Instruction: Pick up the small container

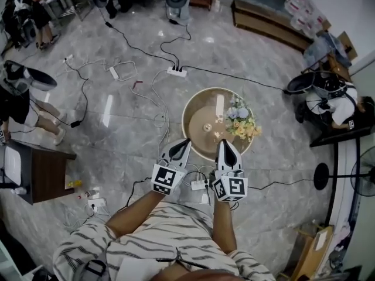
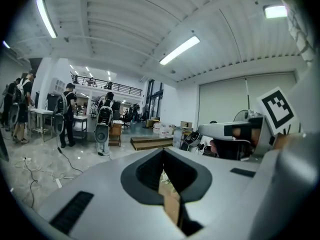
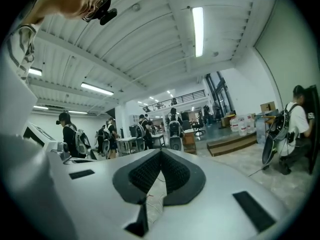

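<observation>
As no grasp has begun | left gripper (image 1: 185,142), right gripper (image 1: 225,143): jaws together, empty | round table (image 1: 193,113) directly ahead.

There's the small container (image 1: 206,126), sitting on the round tan table (image 1: 196,107), close to the middle of the top and a touch toward the near side; it's a little pale-brown thing, barely darker than the surface under it, and from this high up its shape and any lid can't be made out; it stands on its own, nothing touching it, with the bunch of pale flowers (image 1: 241,122) near on its right, clear of it
</observation>
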